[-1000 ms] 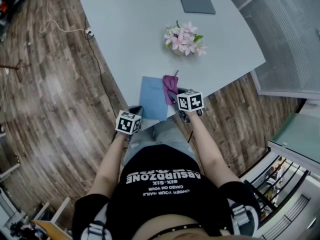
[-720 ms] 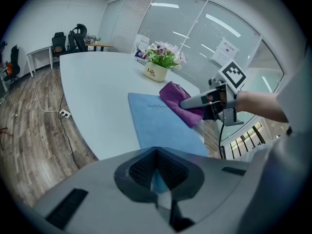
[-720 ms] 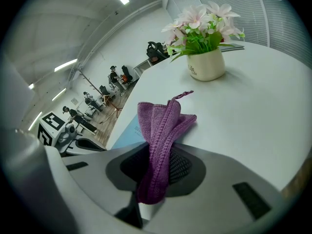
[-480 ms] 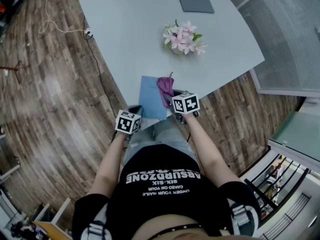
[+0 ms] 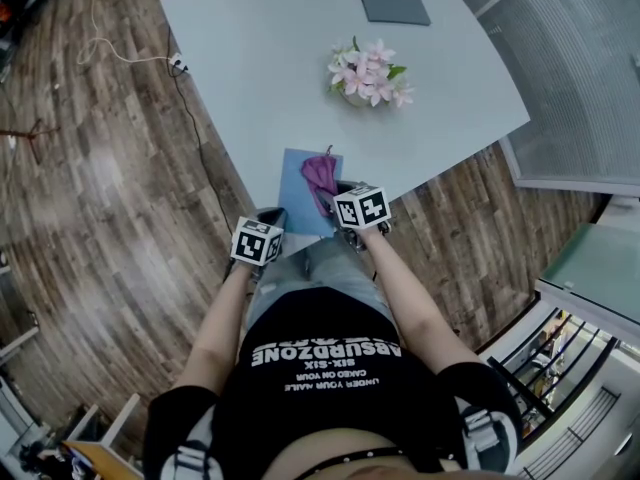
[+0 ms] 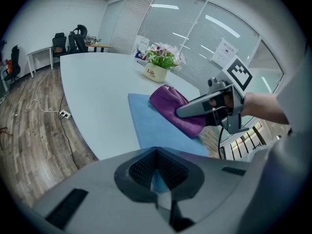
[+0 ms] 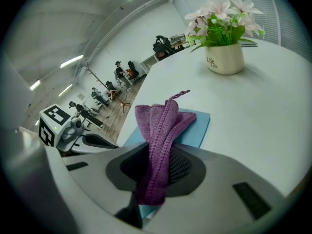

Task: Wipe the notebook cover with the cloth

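A light blue notebook (image 5: 300,196) lies flat at the near edge of the white table (image 5: 260,58). A purple cloth (image 5: 322,174) rests on its cover, with my right gripper (image 5: 340,193) shut on it. In the right gripper view the cloth (image 7: 162,126) hangs folded out of the jaws over the notebook (image 7: 197,125). My left gripper (image 5: 271,218) sits at the notebook's near left corner. In the left gripper view a sliver of the blue notebook (image 6: 150,121) shows between its closed jaws (image 6: 158,182), and the cloth (image 6: 170,106) lies further along the cover.
A white pot of pink flowers (image 5: 366,74) stands mid-table beyond the notebook. A dark grey flat pad (image 5: 394,6) lies at the far edge. A cable with a power strip (image 5: 178,65) runs on the wooden floor at left. Glass partitions stand at right.
My right gripper has dragged the purple cloth leftward across the notebook cover, from its right edge toward the middle. The left gripper has stayed at the near corner.
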Motion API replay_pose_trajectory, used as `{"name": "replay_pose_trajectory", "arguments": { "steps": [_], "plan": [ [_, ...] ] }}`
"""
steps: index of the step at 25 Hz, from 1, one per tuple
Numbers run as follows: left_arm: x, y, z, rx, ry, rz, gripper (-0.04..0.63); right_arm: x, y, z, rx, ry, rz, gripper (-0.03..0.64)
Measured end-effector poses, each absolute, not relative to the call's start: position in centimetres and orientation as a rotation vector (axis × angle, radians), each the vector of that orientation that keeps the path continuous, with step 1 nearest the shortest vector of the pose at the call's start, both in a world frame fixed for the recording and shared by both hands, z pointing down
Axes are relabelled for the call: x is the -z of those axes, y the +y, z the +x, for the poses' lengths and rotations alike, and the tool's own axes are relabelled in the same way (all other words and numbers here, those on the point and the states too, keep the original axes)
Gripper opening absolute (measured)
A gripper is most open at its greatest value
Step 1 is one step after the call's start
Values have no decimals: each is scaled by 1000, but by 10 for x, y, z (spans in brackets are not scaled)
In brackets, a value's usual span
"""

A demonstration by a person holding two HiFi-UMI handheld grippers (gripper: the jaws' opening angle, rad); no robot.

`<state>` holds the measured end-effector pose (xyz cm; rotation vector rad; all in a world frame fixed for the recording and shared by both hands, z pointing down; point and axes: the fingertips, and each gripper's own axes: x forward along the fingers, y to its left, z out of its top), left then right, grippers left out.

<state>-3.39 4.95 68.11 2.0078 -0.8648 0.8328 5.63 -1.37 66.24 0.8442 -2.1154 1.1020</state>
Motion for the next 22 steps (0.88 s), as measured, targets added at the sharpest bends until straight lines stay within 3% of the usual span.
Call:
{"name": "replay_pose_trajectory", "arguments": {
  "steps": [22],
  "plan": [
    [-683,76,-59,-817,-964,1946,15,-665,-3,22,-1008,-2121,726,92]
  ]
}}
